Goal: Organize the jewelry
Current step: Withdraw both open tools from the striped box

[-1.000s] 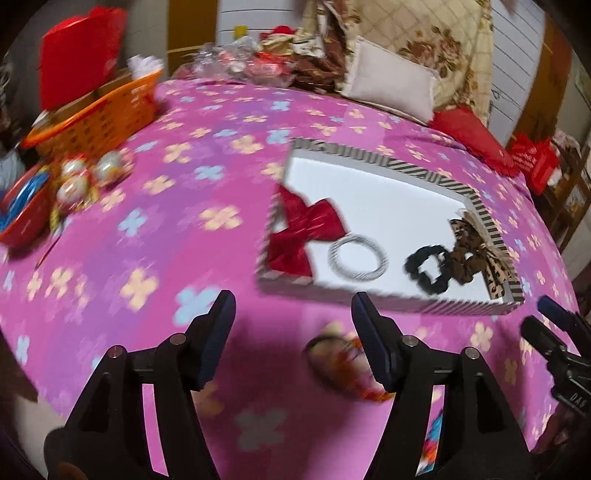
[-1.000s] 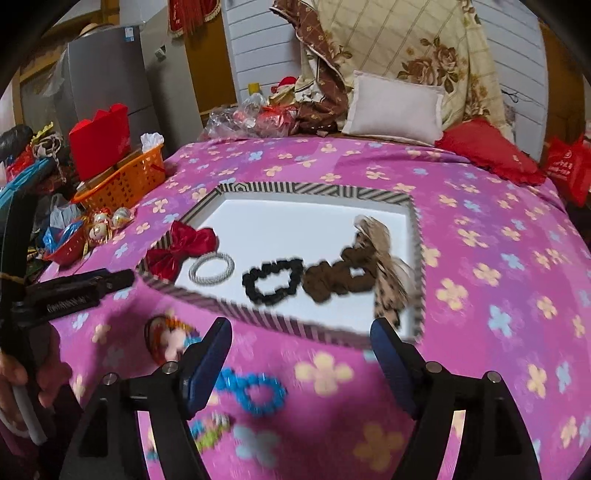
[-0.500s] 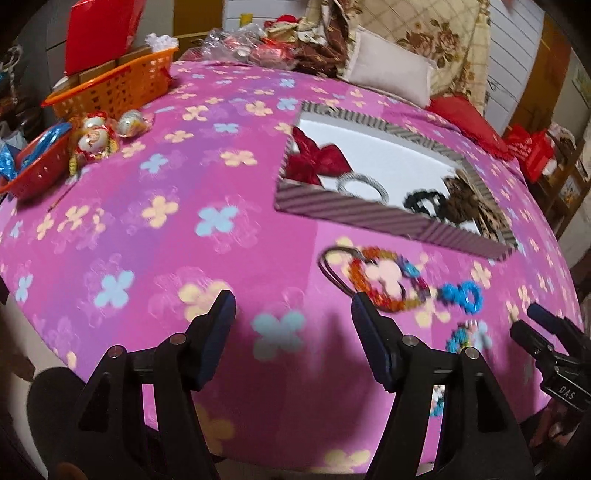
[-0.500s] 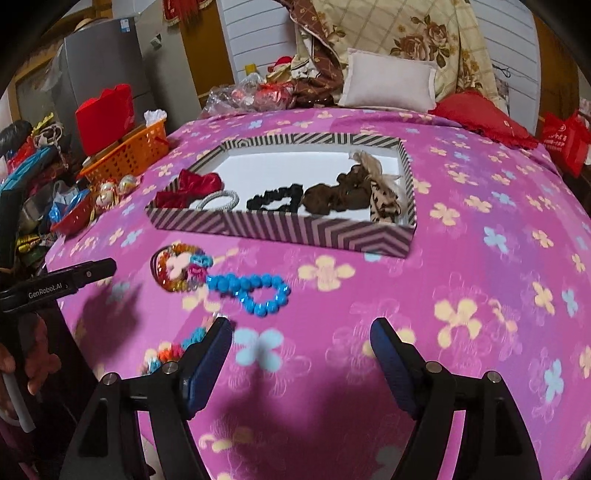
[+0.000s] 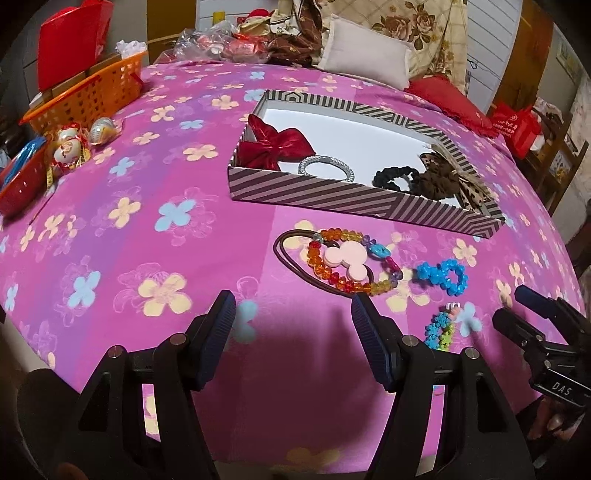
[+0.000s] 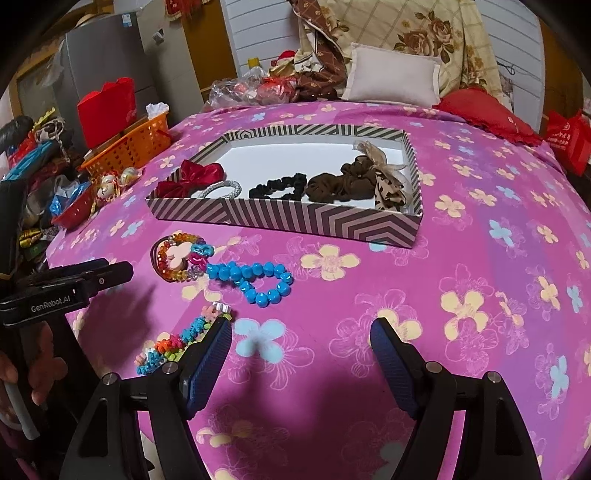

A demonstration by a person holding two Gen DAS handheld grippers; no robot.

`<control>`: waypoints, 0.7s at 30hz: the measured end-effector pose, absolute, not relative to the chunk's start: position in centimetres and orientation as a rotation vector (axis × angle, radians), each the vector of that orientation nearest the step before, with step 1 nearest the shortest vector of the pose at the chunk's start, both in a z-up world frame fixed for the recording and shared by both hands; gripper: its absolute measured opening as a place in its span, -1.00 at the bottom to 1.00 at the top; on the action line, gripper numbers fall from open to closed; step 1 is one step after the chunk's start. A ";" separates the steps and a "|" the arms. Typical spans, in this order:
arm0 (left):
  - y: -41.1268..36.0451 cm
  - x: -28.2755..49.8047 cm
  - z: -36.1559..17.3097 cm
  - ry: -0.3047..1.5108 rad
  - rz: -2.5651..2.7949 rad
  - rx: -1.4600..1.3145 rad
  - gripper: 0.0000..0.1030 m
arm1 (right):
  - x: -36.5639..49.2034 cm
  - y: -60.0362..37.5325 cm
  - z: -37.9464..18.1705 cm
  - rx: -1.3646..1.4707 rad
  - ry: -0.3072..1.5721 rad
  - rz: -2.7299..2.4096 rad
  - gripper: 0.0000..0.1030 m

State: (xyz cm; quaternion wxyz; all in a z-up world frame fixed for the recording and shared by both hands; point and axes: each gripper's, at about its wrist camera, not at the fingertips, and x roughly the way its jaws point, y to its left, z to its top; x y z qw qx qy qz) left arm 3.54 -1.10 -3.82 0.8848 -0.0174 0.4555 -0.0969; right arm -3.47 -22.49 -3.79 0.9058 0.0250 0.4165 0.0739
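Pink floral bedspread [image 5: 110, 221] | blue bead bracelet [image 6: 255, 282]: twisted figure-eight, glossy

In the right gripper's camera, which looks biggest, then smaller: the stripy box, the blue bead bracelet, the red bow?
1. Stripy box, by far the largest.
2. Blue bead bracelet.
3. Red bow.
The bracelet and bow look nearly alike, and the bracelet lies nearer the camera, so their order is unsure.

A big bed [image 6: 480, 258] has a pink cover with flowers on it. A white pillow [image 6: 391, 77] and a red pillow [image 6: 484, 110] lie at the far end. A grey fridge [image 6: 107, 62] stands by the white wall [image 6: 258, 33].
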 end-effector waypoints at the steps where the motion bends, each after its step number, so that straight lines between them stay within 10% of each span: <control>1: -1.2 3.6 -3.8 0.947 -0.203 -0.034 0.27 | -3.4 -22.5 -3.9 0.054 0.864 0.154 0.46; 21: 1.1 7.0 -4.6 0.972 -0.119 -0.052 0.27 | -3.1 -21.2 -4.7 0.030 0.896 0.201 0.46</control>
